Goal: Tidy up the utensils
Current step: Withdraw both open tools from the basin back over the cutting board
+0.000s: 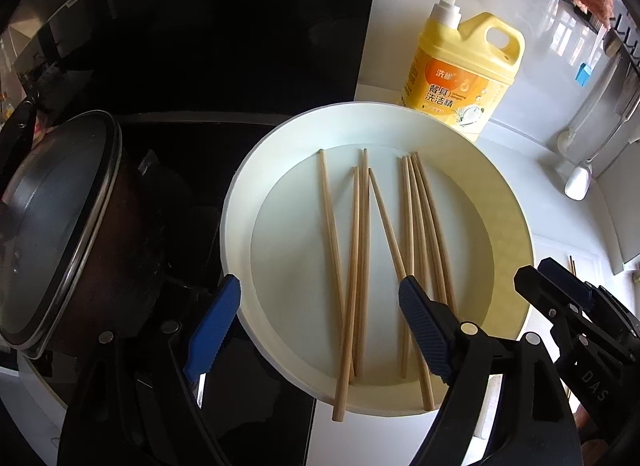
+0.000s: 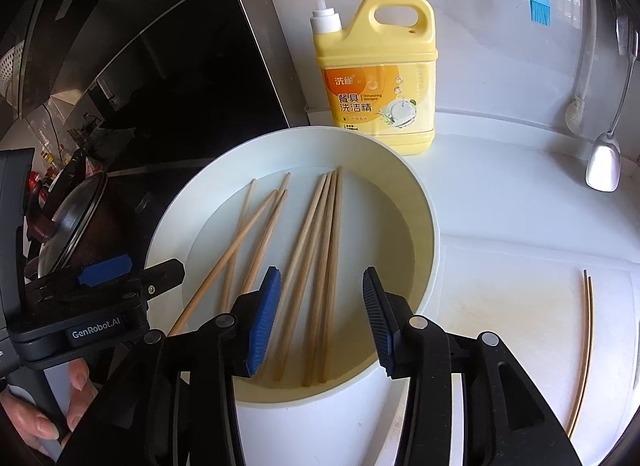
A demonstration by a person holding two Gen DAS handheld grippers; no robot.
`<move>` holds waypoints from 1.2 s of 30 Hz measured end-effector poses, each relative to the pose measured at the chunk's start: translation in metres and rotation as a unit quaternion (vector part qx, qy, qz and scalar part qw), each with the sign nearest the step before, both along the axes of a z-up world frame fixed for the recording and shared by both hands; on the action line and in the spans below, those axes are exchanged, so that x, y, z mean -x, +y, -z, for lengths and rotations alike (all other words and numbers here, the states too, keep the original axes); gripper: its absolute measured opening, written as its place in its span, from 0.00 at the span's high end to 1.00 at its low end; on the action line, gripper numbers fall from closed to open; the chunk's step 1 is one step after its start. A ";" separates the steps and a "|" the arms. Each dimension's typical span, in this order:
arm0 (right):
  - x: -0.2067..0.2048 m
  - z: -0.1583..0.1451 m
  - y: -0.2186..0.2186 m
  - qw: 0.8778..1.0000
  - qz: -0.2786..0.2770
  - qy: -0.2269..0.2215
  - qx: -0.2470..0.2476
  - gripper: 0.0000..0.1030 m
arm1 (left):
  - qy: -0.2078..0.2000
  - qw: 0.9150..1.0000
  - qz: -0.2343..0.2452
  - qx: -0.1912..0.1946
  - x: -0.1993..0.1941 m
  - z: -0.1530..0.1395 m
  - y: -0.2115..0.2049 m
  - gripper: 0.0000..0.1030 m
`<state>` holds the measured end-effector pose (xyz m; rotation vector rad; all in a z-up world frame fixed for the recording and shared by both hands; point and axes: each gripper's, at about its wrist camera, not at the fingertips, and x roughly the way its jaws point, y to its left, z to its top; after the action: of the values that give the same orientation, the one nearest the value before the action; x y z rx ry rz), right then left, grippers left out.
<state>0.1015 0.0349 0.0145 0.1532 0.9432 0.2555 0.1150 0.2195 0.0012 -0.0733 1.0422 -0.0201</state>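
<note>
Both grippers are hovering over the white basin [image 2: 416, 201], which is sitting on the white bench [image 2: 520, 201] with its left edge over the black cooktop [image 1: 248, 406]; the wooden chopsticks [image 2: 320, 266] are lying loose inside it, a spread group to the left and a tight bundle to the right, one stick poking out over the near rim. The left gripper [image 1: 320, 330] is standing wide, released, nothing between its blue fingers [image 1: 212, 330]; the right gripper [image 2: 322, 322] is partly parted and also grasping nothing, its fingers [image 2: 262, 322] hanging above the bundle. A yellow detergent bottle [image 2: 380, 77] is standing just behind the basin; a lidded pot [image 1: 60, 225] is sitting to the left; two more chopsticks [image 2: 584, 346] are lying on the bench well to the right.
</note>
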 end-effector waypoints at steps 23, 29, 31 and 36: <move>0.094 -0.017 -0.111 1.000 0.016 -0.018 0.004 0.59 | -0.023 0.999 0.022 -0.005 0.076 -0.024 -0.111 0.21; 0.128 -0.017 -0.156 0.999 0.027 -0.025 0.002 0.56 | -0.021 0.999 0.033 -0.006 0.102 -0.023 -0.155 0.20; 0.140 -0.015 -0.173 0.999 0.031 -0.027 0.002 0.56 | -0.020 0.999 0.036 -0.004 0.111 -0.022 -0.169 0.20; 0.162 -0.008 -0.213 0.999 0.044 -0.023 0.006 0.54 | -0.013 0.999 0.043 -0.008 0.135 -0.016 -0.202 0.19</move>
<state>-0.0607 -0.1779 0.0230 0.1762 0.8896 0.1719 -0.0197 0.0176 0.0168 -0.0138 1.0192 -0.0898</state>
